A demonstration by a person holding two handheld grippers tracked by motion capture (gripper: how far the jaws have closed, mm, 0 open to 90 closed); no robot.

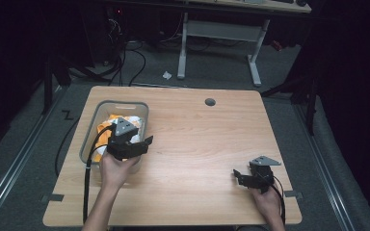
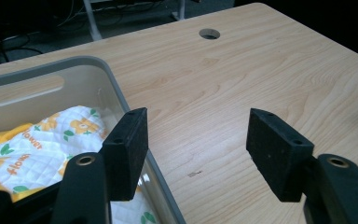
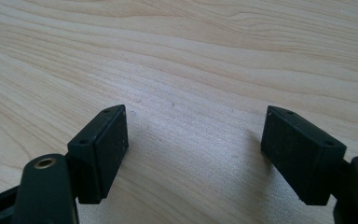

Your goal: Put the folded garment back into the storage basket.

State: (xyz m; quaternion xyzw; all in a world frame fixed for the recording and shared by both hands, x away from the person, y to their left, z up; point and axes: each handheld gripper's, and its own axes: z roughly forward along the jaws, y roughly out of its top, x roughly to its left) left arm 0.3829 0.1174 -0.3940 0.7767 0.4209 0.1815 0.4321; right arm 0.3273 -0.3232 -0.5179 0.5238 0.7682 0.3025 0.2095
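A wooden table (image 1: pixel 197 139) spans the middle of the high view. At its left stands a grey bin (image 1: pixel 92 126), holding a white and orange cloth (image 2: pixel 37 149). The left gripper (image 1: pixel 147 142) hovers at the bin's right rim, jaws spread, nothing between. Lower right, the right gripper (image 1: pixel 236 174) sits low over bare wood, jaws spread and empty.

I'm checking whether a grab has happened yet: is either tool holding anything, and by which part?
Nothing is held. The left tool stands open over the bin's rim; the right tool stands open above bare table.
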